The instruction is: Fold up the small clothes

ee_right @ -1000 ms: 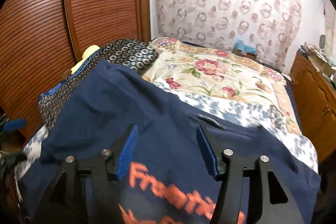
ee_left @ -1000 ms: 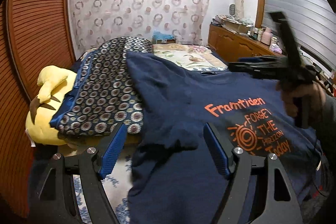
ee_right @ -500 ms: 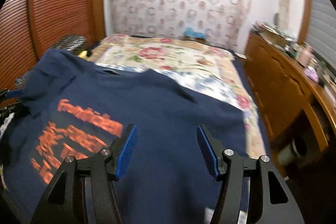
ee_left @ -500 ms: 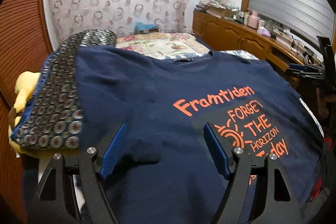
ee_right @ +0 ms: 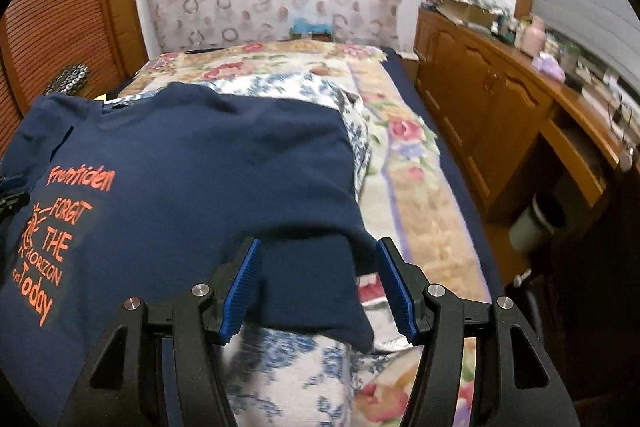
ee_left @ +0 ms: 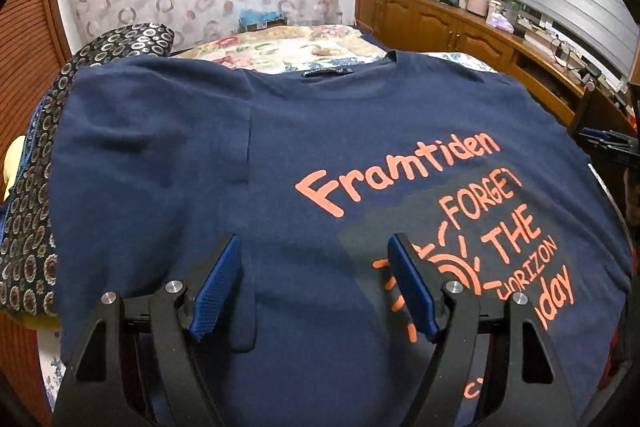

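Observation:
A navy T-shirt (ee_left: 280,147) with orange print lies spread face up on the bed, collar at the far side. My left gripper (ee_left: 316,267) hovers open over the shirt's front, just left of the sun print, with nothing between its blue pads. In the right wrist view the same T-shirt (ee_right: 200,167) fills the left half. Its right sleeve (ee_right: 312,287) hangs over the bed's edge between the fingers of my right gripper (ee_right: 318,263), which is open, its pads clear of the cloth. The right gripper shows dark at the far right edge of the left wrist view.
A dark cloth with a ring pattern (ee_left: 32,195) and a yellow plush toy (ee_left: 14,155) lie left of the shirt. A floral bed cover (ee_right: 404,155) and a blue-and-white quilt (ee_right: 288,367) lie under and beyond it. A wooden cabinet (ee_right: 500,115) runs along the right.
Both grippers swung right and sank a little. The left one now sits over the shirt's front near the print; the right one moved to the shirt's right sleeve. Both stayed open.

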The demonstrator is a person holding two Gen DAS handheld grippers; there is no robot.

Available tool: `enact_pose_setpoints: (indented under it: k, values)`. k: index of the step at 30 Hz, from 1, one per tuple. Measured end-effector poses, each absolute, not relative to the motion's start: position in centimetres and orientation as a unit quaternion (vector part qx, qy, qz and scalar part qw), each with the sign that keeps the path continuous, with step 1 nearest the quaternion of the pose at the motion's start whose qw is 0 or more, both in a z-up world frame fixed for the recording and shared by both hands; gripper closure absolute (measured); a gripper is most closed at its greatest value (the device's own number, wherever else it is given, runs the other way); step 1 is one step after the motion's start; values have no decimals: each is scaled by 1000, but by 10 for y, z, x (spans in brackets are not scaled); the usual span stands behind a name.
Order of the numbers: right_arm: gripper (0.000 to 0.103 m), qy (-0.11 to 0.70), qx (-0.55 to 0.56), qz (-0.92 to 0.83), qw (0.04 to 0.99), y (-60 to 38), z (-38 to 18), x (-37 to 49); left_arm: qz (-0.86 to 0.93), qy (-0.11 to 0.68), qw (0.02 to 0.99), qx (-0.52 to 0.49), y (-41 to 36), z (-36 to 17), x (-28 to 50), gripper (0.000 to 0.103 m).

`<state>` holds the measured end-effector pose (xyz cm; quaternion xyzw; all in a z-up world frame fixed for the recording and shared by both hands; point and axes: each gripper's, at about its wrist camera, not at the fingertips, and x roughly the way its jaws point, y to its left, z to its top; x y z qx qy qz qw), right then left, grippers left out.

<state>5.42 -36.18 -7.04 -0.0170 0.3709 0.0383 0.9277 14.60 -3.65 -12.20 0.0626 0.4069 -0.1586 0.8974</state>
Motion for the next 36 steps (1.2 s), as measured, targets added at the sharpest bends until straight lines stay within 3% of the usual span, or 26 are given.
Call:
enact_pose_setpoints:
  k: [13, 18, 27, 30, 31, 36]
  values:
    - [42, 406, 44, 59, 911, -393, -61, 65, -158, 422, 890, 72, -44, -135, 156, 23]
    - [45, 411, 46, 67, 908, -394, -64, 58, -169, 425, 886, 77, -49, -137, 159, 15]
    - [67, 405, 34, 82, 910, -391, -64, 54, -174, 428, 883, 83, -53, -138, 159, 9]
    - [82, 402, -4, 61, 914, -386, -61, 51, -174, 428, 883, 84, -53, -139, 159, 9]
    - [93, 401, -20, 53, 914, -385, -60, 51, -175, 428, 883, 82, -53, -139, 159, 9]
    - [97, 387, -63, 44, 919, -379, -54, 47, -175, 428, 883, 82, -53, -139, 160, 8]
